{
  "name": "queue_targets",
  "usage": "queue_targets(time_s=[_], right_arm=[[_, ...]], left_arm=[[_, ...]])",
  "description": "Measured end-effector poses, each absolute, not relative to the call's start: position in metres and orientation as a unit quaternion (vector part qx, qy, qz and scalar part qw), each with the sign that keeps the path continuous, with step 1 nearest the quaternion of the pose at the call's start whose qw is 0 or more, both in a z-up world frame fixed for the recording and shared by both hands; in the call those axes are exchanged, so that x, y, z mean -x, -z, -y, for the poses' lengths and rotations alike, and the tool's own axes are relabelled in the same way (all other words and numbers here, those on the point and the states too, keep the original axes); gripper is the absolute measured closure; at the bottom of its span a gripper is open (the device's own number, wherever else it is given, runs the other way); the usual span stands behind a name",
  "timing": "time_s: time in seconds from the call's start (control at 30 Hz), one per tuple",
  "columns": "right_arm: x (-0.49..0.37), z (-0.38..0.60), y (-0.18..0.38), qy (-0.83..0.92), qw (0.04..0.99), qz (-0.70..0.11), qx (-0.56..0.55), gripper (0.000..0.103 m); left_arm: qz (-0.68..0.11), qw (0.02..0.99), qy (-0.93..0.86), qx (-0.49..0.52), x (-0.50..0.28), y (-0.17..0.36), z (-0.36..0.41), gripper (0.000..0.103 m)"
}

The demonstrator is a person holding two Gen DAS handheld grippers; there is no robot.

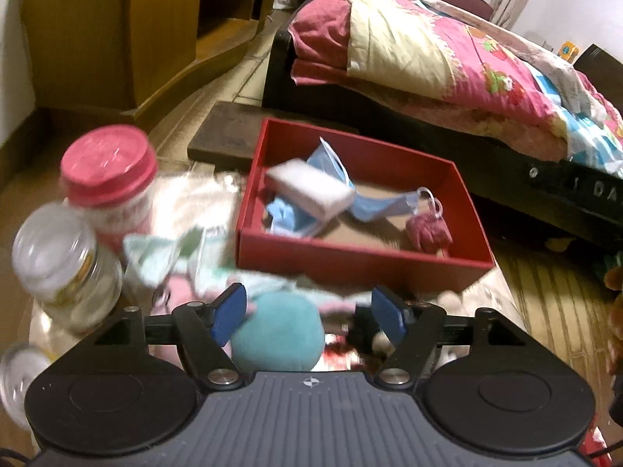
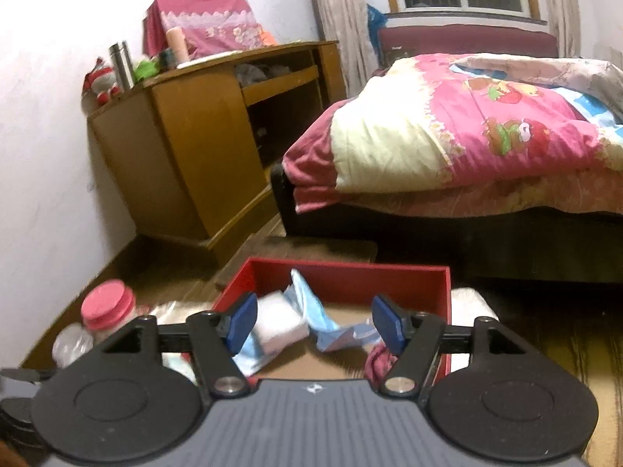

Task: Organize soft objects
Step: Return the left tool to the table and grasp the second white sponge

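A red box (image 1: 350, 262) stands on the table and holds a white sponge-like block (image 1: 311, 190), blue face masks (image 1: 373, 204) and a dark pink cloth bundle (image 1: 428, 231). In front of the box lie a teal plush ball (image 1: 278, 332) and pale pink and mint cloths (image 1: 163, 260). My left gripper (image 1: 311, 313) is open above the teal ball, its blue pads apart and not pressing on it. My right gripper (image 2: 313, 323) hangs open over the red box (image 2: 446, 323), above the white block (image 2: 278, 327) and blue masks (image 2: 331, 327), holding nothing.
A pink-lidded jar (image 1: 111, 179) and a clear glass jar (image 1: 66, 264) stand left of the box. A bed with a pink quilt (image 1: 447, 62) lies behind. A wooden cabinet (image 2: 202, 136) stands at the back left. A dark wooden board (image 1: 229, 132) lies behind the box.
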State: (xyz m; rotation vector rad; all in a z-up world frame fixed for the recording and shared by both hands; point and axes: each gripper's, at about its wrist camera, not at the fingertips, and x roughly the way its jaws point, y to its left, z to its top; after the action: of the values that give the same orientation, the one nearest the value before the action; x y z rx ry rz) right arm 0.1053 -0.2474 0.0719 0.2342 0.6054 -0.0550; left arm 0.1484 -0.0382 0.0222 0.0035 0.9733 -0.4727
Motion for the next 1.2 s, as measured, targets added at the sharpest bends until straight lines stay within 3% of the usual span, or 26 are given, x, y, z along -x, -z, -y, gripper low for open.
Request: queue_targets(time_s=[0.7,0.77,1.2], right_arm=[[-0.024,0.214,-0.033,-0.016,0.915,-0.382,-0.128,0.057],[-0.018,0.209,-0.034,-0.024,0.915,-0.382,-0.125,0.057],[-0.007,0.215,-0.015,-0.031,0.894,-0.423,-0.144,0.056]], left_arm=[[-0.534,0.835,0.132,0.007,-0.09,0.021,-0.03,0.031],[-0.541,0.833,0.119,0.002,-0.089,0.028,-0.033,0.027],[-0.58,0.812,0.059,-0.011,-0.11,0.069,-0.041,0.025]])
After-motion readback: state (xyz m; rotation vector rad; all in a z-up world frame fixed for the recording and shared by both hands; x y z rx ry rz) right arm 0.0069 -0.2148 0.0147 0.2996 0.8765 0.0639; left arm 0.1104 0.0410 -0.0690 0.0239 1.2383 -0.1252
